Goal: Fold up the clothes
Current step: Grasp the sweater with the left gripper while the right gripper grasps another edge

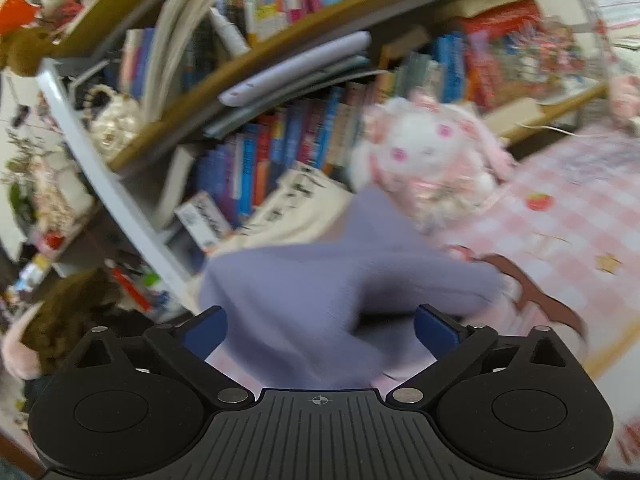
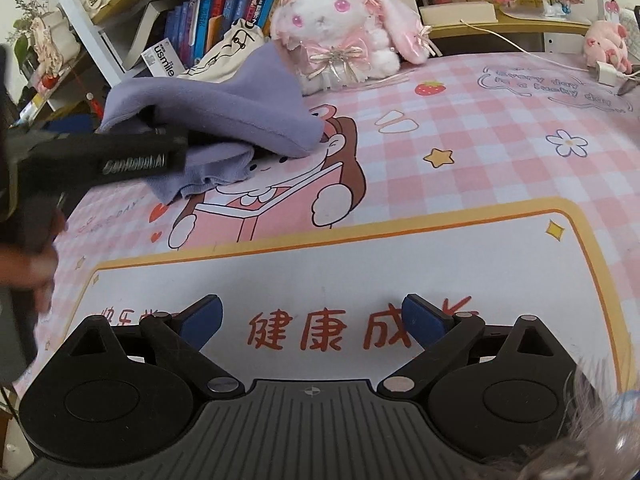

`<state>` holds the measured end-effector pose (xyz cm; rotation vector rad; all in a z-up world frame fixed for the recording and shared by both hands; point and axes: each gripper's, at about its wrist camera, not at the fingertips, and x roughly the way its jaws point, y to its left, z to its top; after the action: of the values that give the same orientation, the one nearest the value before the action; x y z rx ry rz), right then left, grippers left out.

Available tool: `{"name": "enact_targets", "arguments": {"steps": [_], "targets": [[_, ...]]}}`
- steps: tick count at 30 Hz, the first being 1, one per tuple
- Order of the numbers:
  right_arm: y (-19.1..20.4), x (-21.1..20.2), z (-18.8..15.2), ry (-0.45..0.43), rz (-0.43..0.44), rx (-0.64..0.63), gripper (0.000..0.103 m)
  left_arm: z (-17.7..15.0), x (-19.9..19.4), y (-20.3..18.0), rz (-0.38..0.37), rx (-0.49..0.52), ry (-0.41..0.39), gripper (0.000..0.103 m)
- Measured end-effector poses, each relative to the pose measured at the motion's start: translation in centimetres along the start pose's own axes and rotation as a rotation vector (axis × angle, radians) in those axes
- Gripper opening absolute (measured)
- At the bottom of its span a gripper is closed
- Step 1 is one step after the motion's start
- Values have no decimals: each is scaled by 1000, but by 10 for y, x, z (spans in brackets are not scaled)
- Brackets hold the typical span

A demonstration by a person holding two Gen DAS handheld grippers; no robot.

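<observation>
A purple garment [image 1: 340, 288] lies bunched on the pink checked table mat [image 1: 560, 232], blurred in the left wrist view. My left gripper [image 1: 320, 332] is open, and the cloth spreads between and ahead of its blue pads [image 1: 206, 330]. In the right wrist view the same purple garment [image 2: 224, 108] sits at the mat's far left, one fold draped over the left gripper's black body [image 2: 120, 156], whose tips are hidden under the cloth. A hand [image 2: 28, 256] holds that tool. My right gripper [image 2: 312, 316] is open above the white panel of the mat [image 2: 360, 264], holding nothing.
A white and pink plush rabbit [image 2: 340, 24] sits at the back of the table beside a canvas bag [image 2: 224, 56]. Bookshelves [image 2: 216, 8] stand behind them. A small pink plush [image 2: 608, 48], a white cable and a plug [image 2: 608, 72] lie at the far right.
</observation>
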<state>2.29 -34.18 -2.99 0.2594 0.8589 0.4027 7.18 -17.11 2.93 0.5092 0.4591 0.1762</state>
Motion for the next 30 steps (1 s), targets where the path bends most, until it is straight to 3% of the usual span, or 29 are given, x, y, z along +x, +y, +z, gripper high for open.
{"name": "enact_targets", "arguments": {"steps": [2,5,6,7,9,15,20,22,23,24,25,26,27,30], "targets": [[-6,-3,2,-1,23,47,97,-1,6,11,28,-23,9,88],[-12,-4,13,-12,123,176,97,-7,23,33,-7,-98,92,39],[-14,-4,17,-15,158,220,97,-9,27,42,-39,-134,126,16],[-17,-4,21,-19,193,263,97,-12,28,48,-64,-164,150,4],[-21,-4,28,-27,262,351,97,-18,22,56,-84,-189,153,4],[-20,22,41,35,473,621,97,-26,-32,52,-162,-128,89,4],[-16,42,37,101,528,757,97,-45,-74,40,-224,-87,115,4],[-17,48,30,130,534,799,92,-55,-81,34,-233,-65,146,4],[-18,50,27,141,530,812,82,-60,-83,33,-238,-64,164,4],[-19,51,25,148,521,816,61,-64,-84,32,-240,-65,181,4],[-19,51,24,154,495,803,49,-68,-84,31,-239,-65,196,4],[-19,50,23,160,465,788,31,-70,-83,32,-232,-63,208,4],[-20,49,23,152,449,770,21,-72,-82,32,-227,-62,217,4],[-24,36,25,73,479,749,13,-73,-79,32,-231,-70,224,4]]}}
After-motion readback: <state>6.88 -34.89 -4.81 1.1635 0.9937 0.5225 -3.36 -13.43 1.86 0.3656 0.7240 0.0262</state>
